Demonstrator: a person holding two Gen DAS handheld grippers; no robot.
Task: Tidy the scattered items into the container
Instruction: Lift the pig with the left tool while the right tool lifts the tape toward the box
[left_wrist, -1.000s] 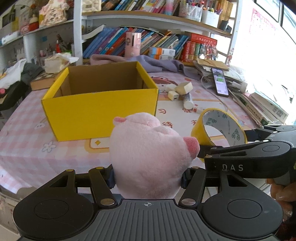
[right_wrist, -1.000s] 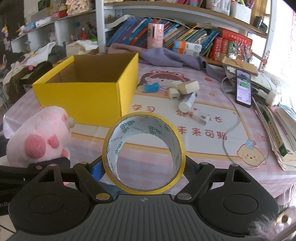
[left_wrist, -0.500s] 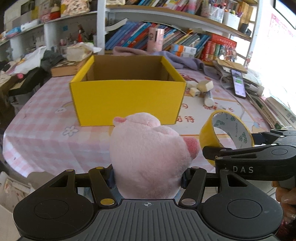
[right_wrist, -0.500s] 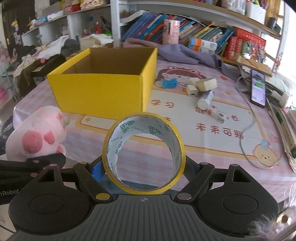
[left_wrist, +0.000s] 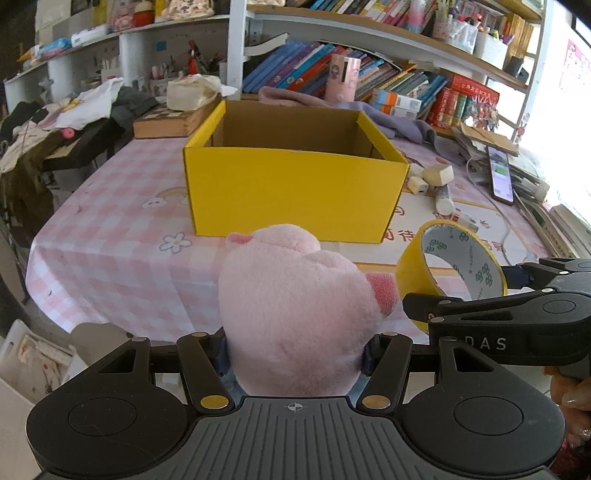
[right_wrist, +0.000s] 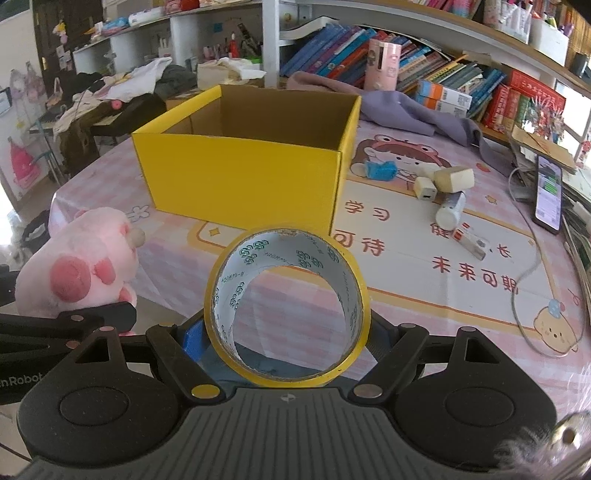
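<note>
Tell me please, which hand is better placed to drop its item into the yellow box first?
Left, probably. Its pink plush pig faces the middle of the yellow box; the right gripper's tape roll faces the box's right corner.

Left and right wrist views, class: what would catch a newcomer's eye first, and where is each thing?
A pink plush pig fills the left gripper in the foreground. Beside it, the right gripper clamps a roll of yellow tape standing on edge. Beyond both, an open yellow box sits on the pink checked tablecloth.
</note>
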